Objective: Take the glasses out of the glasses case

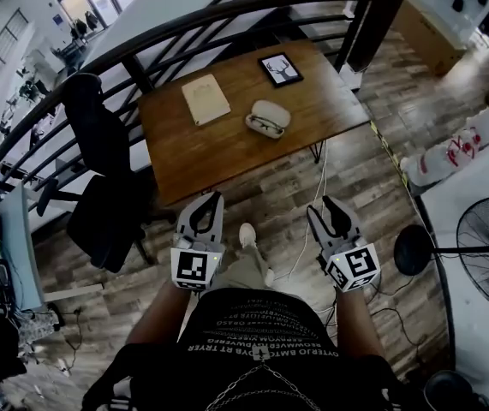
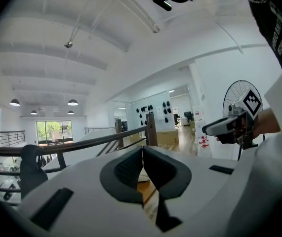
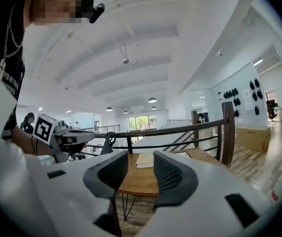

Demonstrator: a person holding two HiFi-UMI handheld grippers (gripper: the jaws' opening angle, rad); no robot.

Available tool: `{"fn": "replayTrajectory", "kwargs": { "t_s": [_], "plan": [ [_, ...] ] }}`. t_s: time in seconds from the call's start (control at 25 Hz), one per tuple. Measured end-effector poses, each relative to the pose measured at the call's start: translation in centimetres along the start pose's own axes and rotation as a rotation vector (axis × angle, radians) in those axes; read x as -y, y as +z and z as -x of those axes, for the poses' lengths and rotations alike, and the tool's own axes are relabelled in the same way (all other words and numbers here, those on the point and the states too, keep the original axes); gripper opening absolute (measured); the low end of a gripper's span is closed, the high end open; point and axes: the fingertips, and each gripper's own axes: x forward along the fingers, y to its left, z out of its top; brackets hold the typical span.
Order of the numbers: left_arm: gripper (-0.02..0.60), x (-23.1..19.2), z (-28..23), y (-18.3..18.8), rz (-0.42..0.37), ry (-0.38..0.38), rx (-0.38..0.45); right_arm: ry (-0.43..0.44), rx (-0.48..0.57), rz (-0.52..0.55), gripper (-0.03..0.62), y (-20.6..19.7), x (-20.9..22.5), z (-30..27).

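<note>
A cream oval glasses case (image 1: 270, 110) is seen lying open on the brown wooden table (image 1: 218, 152), toward its right half. It is set between a beige notebook (image 1: 205, 98) on its left and a black-framed picture (image 1: 280, 68) behind it, and touches neither. The case's long axis runs roughly left to right in the head view, dipping a little to the right, so it sits askew to the table's edges. Both halves are turned upward, the lid lying on the far side. The dark-rimmed glasses (image 1: 266, 127) appear to lie in the nearer half along the same axis, though they are too small there for more to be made out.

Both tools are held well short of the table, above the plank floor, and pointed toward it. The left gripper (image 1: 216, 197) is closed, its pad tips meeting with nothing between them. The right gripper (image 1: 323, 205) is held with its jaws apart and empty; only the table is seen through the gap.
</note>
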Motion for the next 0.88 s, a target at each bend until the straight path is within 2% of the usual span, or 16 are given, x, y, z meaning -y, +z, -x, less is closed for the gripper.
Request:
{"fn": "replayTrajectory", "kwargs": {
  "t_s": [0.28, 0.4, 0.6, 0.72, 0.88],
  "plan": [
    [0.028, 0.7, -4.0, 0.4, -0.003, -0.058, -0.006, -0.014, 0.004, 0.002, 0.149, 1.0, 2.2, -2.0],
    [0.028, 0.3, -5.8, 0.5, 0.009, -0.057, -0.005, -0.018, -0.001, 0.003, 0.149, 1.3, 3.5, -2.9],
    [0.029, -1.2, -8.3, 1.0, -0.044, -0.058, -0.023, -0.026, -0.013, 0.008, 0.149, 2.0, 5.3, -5.1],
    [0.028, -2.1, -10.0, 0.7, -0.005, -0.062, -0.011, -0.012, -0.018, 0.011, 0.149, 2.3, 5.8, -7.2],
    [0.028, -4.0, -12.5, 0.4, -0.008, -0.059, -0.028, 0.013, -0.037, 0.000, 0.149, 2.2, 6.0, -10.4]
  ]
}}
